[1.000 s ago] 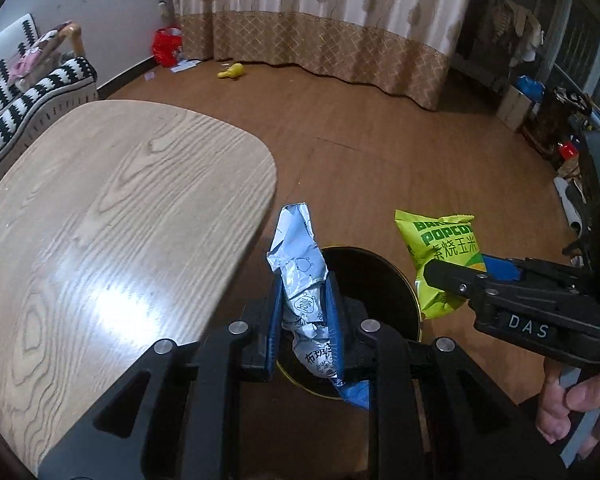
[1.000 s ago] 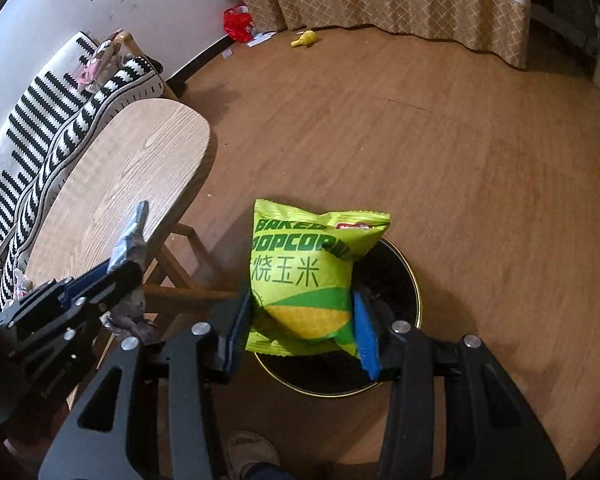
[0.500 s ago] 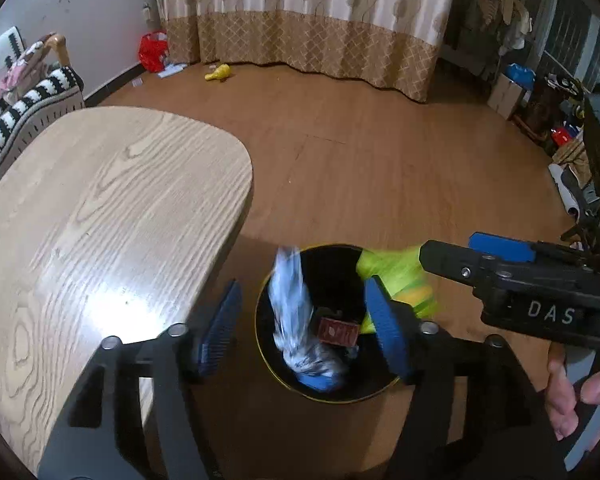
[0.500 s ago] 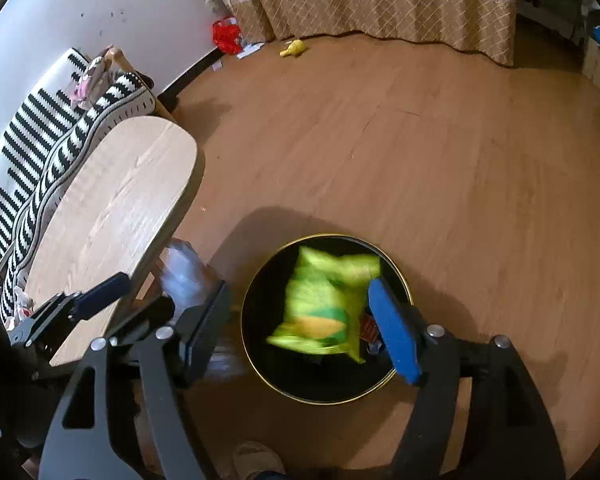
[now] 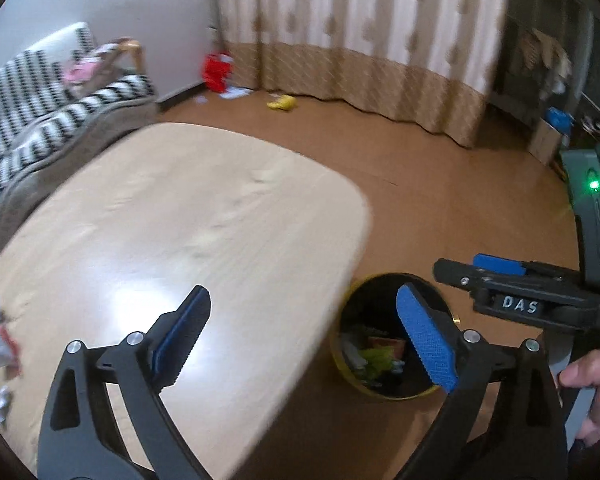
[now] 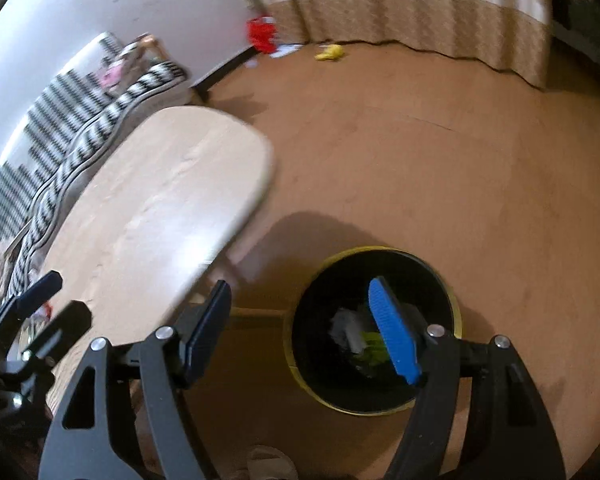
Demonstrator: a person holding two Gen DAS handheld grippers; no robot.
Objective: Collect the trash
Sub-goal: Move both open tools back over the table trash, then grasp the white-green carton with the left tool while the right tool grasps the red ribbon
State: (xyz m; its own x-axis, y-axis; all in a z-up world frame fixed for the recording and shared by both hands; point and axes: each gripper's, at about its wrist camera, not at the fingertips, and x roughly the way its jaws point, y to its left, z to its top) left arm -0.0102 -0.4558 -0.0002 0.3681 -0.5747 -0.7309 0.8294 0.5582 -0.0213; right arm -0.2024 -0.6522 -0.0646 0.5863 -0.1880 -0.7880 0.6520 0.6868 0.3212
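Trash (image 6: 362, 340), seemingly a silver wrapper and green bag, lies in the black bin (image 6: 452, 292) just beyond the right claw (image 6: 306, 334). Left claw (image 5: 300, 340), its jaws just opened wide, spans tabletop (image 5: 180, 220) edge and bin; both empty.
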